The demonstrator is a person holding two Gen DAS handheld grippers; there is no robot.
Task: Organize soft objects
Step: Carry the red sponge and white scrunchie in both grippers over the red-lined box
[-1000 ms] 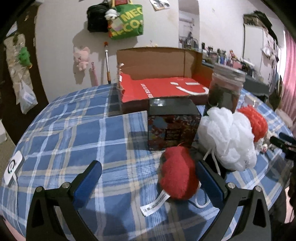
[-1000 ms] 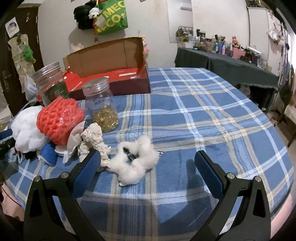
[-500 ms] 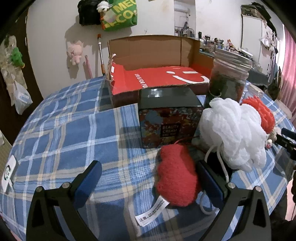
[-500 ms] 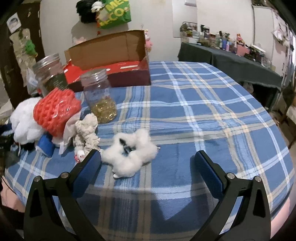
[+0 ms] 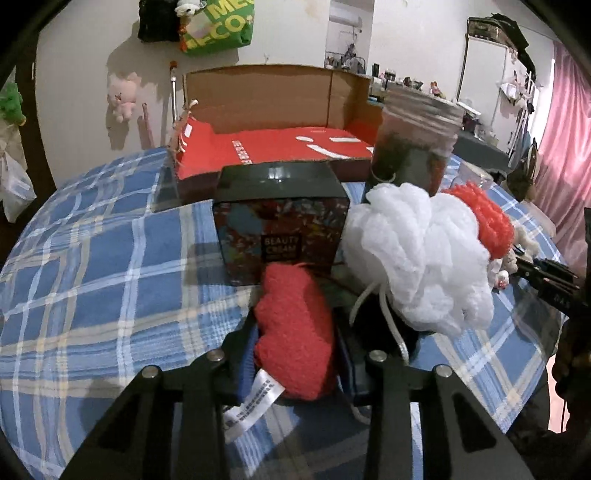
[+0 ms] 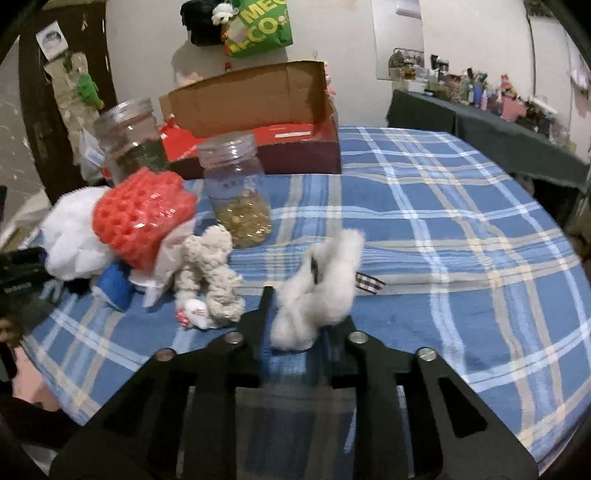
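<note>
While both pairs of jaws have just been closing, each now pinches a soft thing low in its frame.

The left gripper (image 5: 295, 354) clamps the red plush (image 5: 295, 332), white tag dangling; the right gripper (image 6: 295, 332) squeezes the white fluffy piece (image 6: 321, 288). Mid-frame, a dark box (image 5: 280, 232) reads "BEAUTY CREAM"; top, a green bag (image 5: 218, 26) shows "ME", "CO".
</note>
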